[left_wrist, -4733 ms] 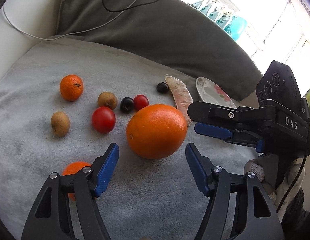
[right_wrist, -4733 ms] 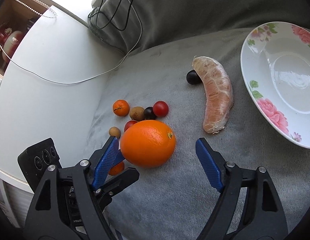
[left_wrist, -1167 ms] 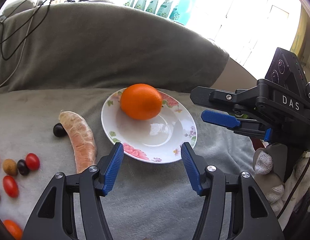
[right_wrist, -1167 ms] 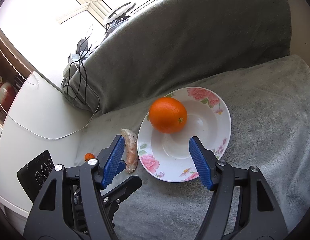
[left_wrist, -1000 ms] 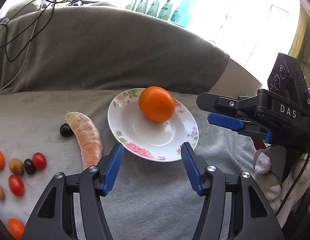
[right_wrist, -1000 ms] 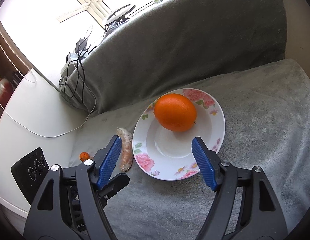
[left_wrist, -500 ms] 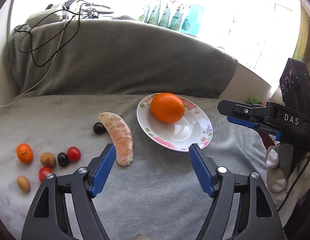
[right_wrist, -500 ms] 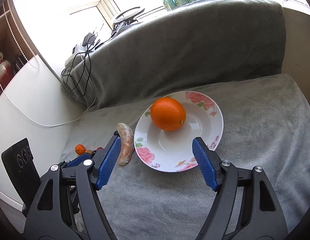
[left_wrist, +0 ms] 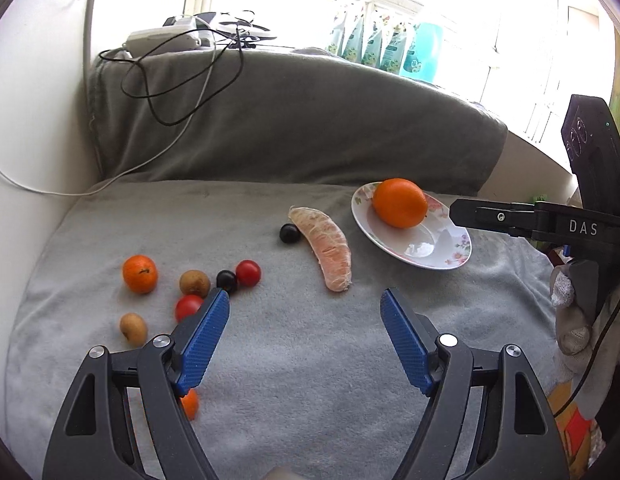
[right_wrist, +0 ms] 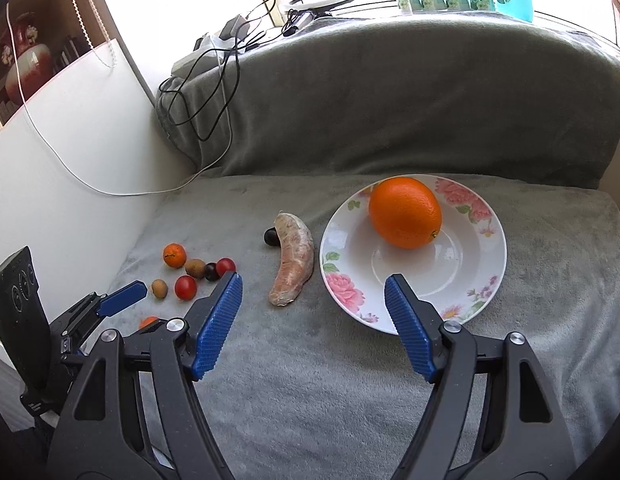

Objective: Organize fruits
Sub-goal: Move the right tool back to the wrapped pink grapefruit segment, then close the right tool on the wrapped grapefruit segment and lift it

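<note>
left gripper (left_wrist: 303,332) tilted down over blanket (left_wrist: 289,380), fingers wide (empty), right gripper (right_wrist: 314,320) likewise, beside plate (right_wrist: 486,280)

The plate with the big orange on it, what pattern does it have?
The plate is white with pink roses, green leaves and small purple flowers around its rim. It shows best in the right wrist view.

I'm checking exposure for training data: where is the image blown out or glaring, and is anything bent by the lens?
Left wrist view: window blown white, glare patch on the plate. Right wrist view: window strip overexposed, grey backrest bowed by fisheye; large orange sharp.
</note>
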Demonstrator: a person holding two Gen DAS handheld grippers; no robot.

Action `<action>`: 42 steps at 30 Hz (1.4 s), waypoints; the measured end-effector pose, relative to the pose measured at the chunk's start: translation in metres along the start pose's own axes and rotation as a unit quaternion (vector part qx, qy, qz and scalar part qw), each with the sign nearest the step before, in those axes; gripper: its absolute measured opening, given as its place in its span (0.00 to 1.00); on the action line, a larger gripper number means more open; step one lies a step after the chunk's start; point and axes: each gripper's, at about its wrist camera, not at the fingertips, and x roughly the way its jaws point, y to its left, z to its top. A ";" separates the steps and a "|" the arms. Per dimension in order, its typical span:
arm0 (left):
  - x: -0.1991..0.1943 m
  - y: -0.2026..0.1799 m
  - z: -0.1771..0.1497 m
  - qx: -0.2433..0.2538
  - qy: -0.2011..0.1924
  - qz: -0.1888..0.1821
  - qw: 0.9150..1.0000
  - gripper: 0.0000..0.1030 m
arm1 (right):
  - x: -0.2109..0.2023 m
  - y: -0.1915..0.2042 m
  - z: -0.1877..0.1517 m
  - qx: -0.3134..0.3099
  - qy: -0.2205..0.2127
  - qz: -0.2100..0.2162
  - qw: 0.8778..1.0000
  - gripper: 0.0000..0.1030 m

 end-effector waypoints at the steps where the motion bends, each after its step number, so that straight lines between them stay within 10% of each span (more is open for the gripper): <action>1: -0.002 0.004 -0.003 -0.002 0.000 0.004 1.000 0.76 | 0.003 0.004 -0.001 -0.002 0.005 0.002 1.000 0.74; 8: -0.013 0.030 -0.016 -0.026 -0.001 0.020 0.999 0.76 | 0.034 0.024 -0.014 0.004 0.042 0.013 0.999 0.74; 17: -0.029 0.048 -0.028 -0.040 -0.018 0.025 0.999 0.76 | 0.076 0.036 -0.021 0.027 0.071 -0.007 0.997 0.51; 42: -0.041 0.098 -0.046 -0.069 -0.025 0.012 0.997 0.76 | 0.145 0.039 0.001 0.022 0.087 -0.129 0.988 0.43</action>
